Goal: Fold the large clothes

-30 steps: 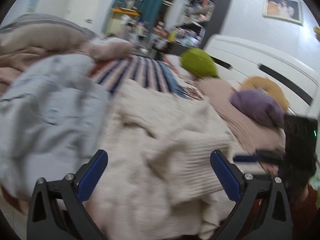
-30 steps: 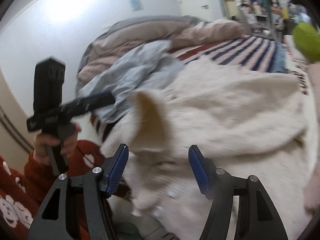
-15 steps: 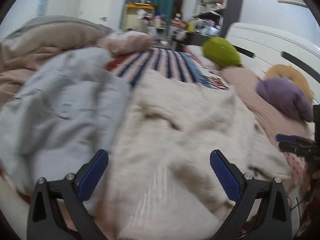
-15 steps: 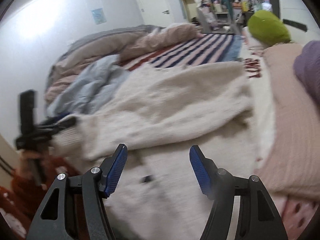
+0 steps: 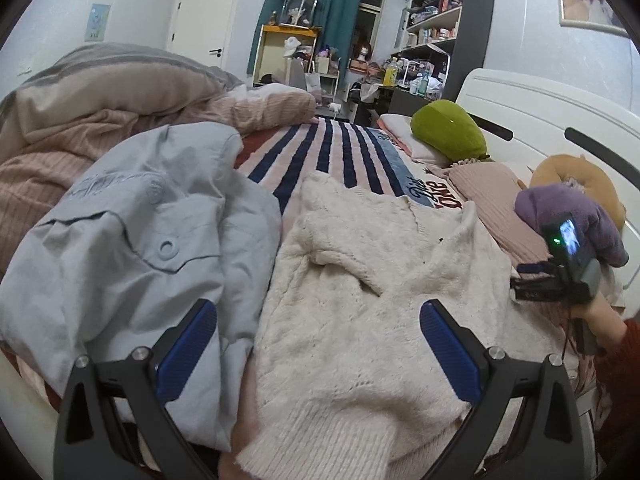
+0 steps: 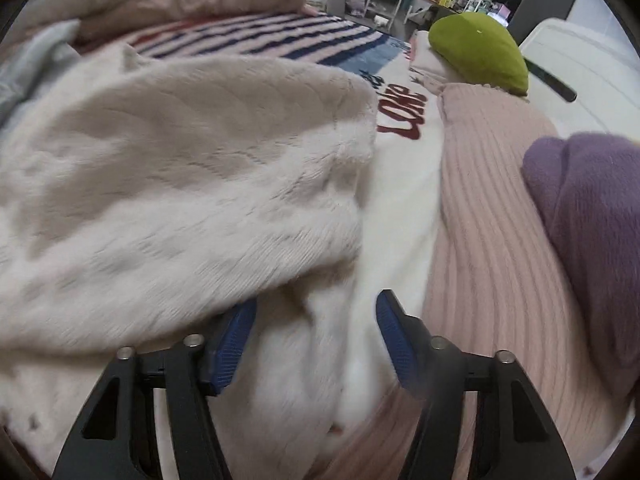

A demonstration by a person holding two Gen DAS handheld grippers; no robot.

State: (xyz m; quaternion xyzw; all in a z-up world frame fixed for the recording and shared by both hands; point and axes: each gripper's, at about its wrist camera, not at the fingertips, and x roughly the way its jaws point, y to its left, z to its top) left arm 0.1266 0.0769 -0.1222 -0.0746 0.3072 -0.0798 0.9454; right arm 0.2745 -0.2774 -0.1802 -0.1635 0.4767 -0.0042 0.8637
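Observation:
A cream knitted sweater [image 5: 360,300] lies spread on the bed, its ribbed cuff toward me. My left gripper [image 5: 318,352] is open and empty, held above the sweater's near part. The right gripper [image 5: 532,280] shows at the sweater's right edge, held in a hand. In the right wrist view the sweater [image 6: 172,184] fills the left, and my right gripper [image 6: 316,340] is open, low against its fluffy right edge with fabric between the fingers, not clamped.
A light blue jacket [image 5: 132,248] lies crumpled left of the sweater. A striped blanket [image 5: 328,156] covers the bed. A green cushion [image 5: 448,128], a pink ribbed pillow [image 6: 492,216] and a purple plush [image 6: 592,216] lie by the white headboard [image 5: 540,120]. Piled duvets [image 5: 100,92] lie far left.
My right gripper has moved from the sweater's near left side across to its right edge and down close to the fabric. My left gripper has pulled back slightly and steadied.

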